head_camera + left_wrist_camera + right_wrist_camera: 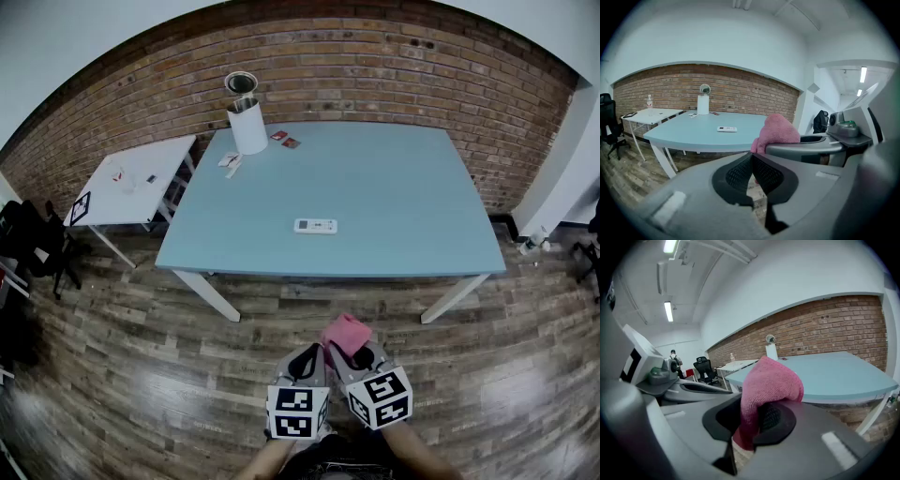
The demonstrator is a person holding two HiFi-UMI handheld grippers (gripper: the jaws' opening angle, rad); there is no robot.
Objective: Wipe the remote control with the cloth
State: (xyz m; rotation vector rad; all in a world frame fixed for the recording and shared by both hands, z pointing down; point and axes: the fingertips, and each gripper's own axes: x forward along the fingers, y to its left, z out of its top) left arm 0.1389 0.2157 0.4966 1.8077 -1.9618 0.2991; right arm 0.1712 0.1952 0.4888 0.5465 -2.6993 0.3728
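Observation:
A white remote control [315, 226] lies flat on the light blue table [394, 234], a little in from its near edge; the left gripper view shows the remote control [727, 129] small and far off. A pink cloth [346, 333] is pinched in my right gripper [351, 353], bulging up out of its jaws [768, 385]. My left gripper [307, 358] hangs beside it, shut with nothing between its black pads [751, 174]. Both grippers are over the wooden floor, well short of the table. The pink cloth [776, 132] also shows at the right of the left gripper view.
A white cylinder with a round mirror [246, 120] stands at the table's far left, with small items [285, 140] near it. A smaller white table [141, 183] sits to the left, black chairs [33, 244] beyond. A brick wall [375, 75] backs the room.

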